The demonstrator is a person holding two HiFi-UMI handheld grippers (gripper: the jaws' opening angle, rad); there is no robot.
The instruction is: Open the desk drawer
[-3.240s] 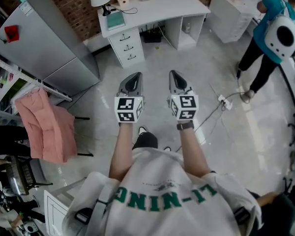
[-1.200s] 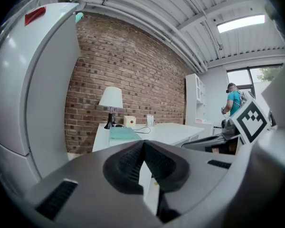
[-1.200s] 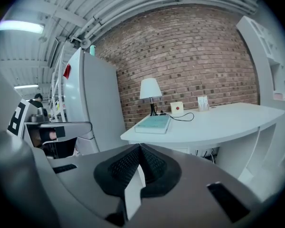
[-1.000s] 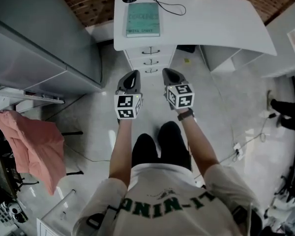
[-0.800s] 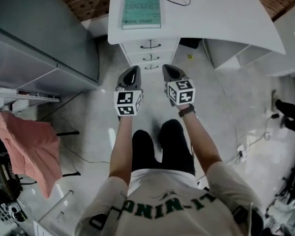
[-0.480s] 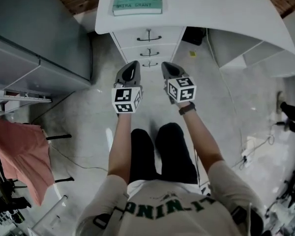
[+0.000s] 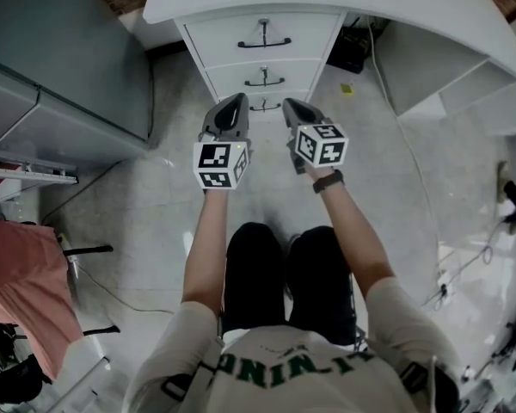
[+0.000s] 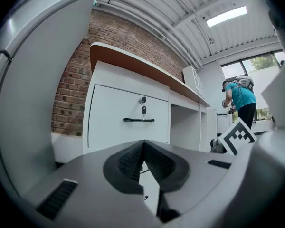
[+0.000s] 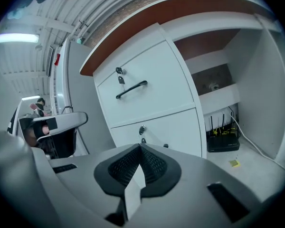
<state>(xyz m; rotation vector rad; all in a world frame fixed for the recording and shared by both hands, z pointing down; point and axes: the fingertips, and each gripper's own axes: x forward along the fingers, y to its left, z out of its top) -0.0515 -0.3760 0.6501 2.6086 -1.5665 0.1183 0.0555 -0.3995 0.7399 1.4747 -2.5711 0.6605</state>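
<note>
**Head view.** Since the earlier frames the person has closed in on the desk (image 7: 413, 7) and dropped low. The three-drawer stack now fills the top of the frame instead of sitting far off. The teal book on the desktop, fully in frame a second ago, is cut down to a sliver at the upper edge. Both claws have come down to drawer height: the left gripper (image 7: 235, 103) and right gripper (image 7: 290, 107) hang just short of the bottom drawer (image 7: 265, 101) and touch nothing. The top drawer (image 7: 262, 34) and middle drawer (image 7: 262, 74) are flush, so none is opened yet. Judgement: the approach is done; picking a handle and parting a claw comes next.
Writing: green lettering on the person's shirt (image 7: 284, 361), upside down, reads roughly LI-NING. The marker cubes carry patterns only.

**Left gripper view.** The left gripper (image 8: 143, 144) has its pads pressed tip to tip and holds nothing. The top drawer's dark bar handle (image 8: 138, 120) lies straight ahead, above the tips, with a key (image 8: 143, 109) hanging from the lock over it. No legible print.

**Right gripper view.** The right gripper (image 9: 140, 148) is likewise fully closed and empty. The handle (image 9: 131, 89) sits up and left of the tips, and the middle drawer's lock (image 9: 142, 129) is just above them. A black router (image 9: 223, 139) sits under the desk. No readable labels.
</note>
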